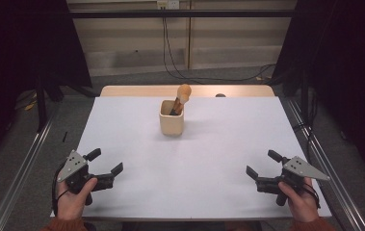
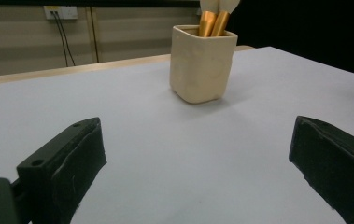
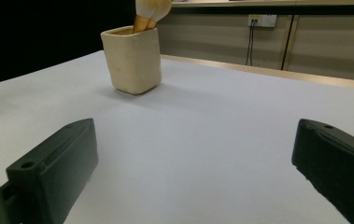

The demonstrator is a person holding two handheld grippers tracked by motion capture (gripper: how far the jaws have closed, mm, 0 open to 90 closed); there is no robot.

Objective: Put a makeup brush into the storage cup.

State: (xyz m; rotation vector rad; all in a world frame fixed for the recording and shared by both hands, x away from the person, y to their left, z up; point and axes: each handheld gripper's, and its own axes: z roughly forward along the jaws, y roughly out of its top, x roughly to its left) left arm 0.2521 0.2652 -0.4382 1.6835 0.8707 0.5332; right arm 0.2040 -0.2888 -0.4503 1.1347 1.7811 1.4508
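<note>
The cream holder (image 1: 172,123) stands upright toward the far middle of the white surface (image 1: 209,163), with two gold-handled brushes (image 1: 180,98) leaning out of it, their pale heads above the rim. Your left tool (image 1: 104,165) and right tool (image 1: 263,167) sit near the front corners, well apart from the holder, both spread wide with nothing between their jaws. To start well, bring one tool in high, close on a single handle just above the rim, and steady the holder with the other. No brand, label or writing can be read.
</note>
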